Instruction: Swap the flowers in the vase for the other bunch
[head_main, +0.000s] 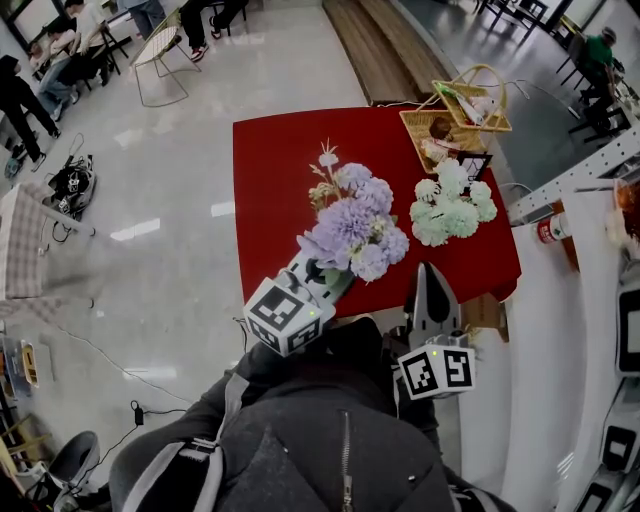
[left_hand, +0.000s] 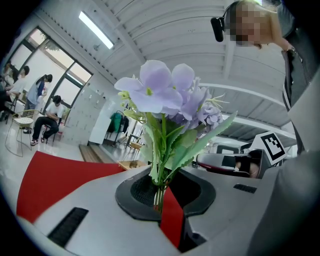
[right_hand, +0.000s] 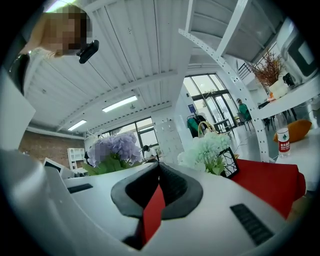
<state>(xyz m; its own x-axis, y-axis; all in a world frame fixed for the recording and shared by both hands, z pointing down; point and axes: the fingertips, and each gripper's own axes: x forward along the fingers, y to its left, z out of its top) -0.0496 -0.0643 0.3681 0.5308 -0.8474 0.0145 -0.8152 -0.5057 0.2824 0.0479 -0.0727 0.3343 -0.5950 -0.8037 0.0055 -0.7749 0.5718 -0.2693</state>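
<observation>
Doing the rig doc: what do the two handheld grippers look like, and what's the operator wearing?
The left gripper and right gripper share light grey moulded shells, with black ribbed pads in a rounded black recess. Each carries a white cube printed with black square markers. No cables show. The person wears a dark grey zip jacket with lighter grey shoulder straps.
</observation>
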